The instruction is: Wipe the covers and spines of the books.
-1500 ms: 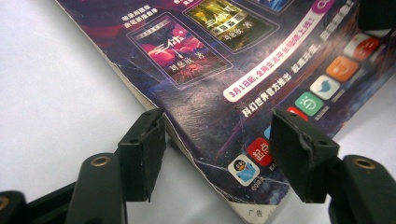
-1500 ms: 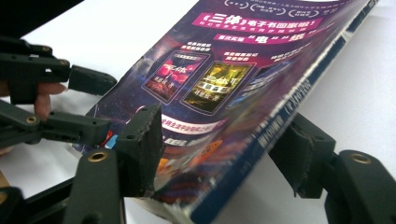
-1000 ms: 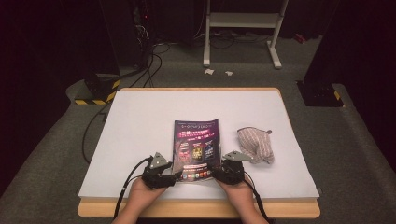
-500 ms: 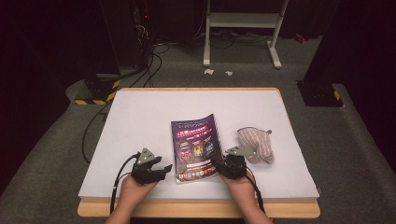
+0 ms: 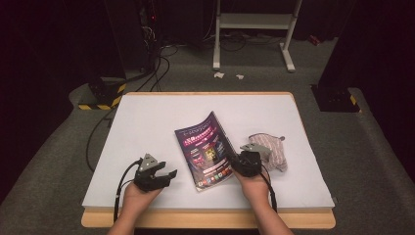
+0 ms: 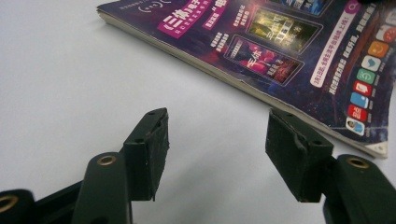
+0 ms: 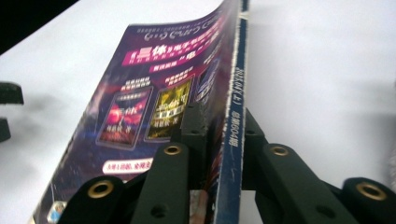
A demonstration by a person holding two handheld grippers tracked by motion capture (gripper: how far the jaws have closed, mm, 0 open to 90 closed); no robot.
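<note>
Lifted at its spine edge, the magazine [image 5: 208, 151] now tilts off the table [image 5: 147, 122]; the right gripper [image 7: 219, 135] has just closed on it, while the left gripper [image 6: 217, 154] gapes empty nearby.

White table [image 5: 147, 122]: magazine [image 5: 205, 149], cloth pouch [image 5: 271, 152].

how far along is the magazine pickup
Done: the right gripper, whose jaws have just been closing, is clamped on the spine edge of the magazine, and that side is tilted up. In hand: raising that edge. Left: its other edge rests on the table; the left gripper is open, empty, beside it.
</note>
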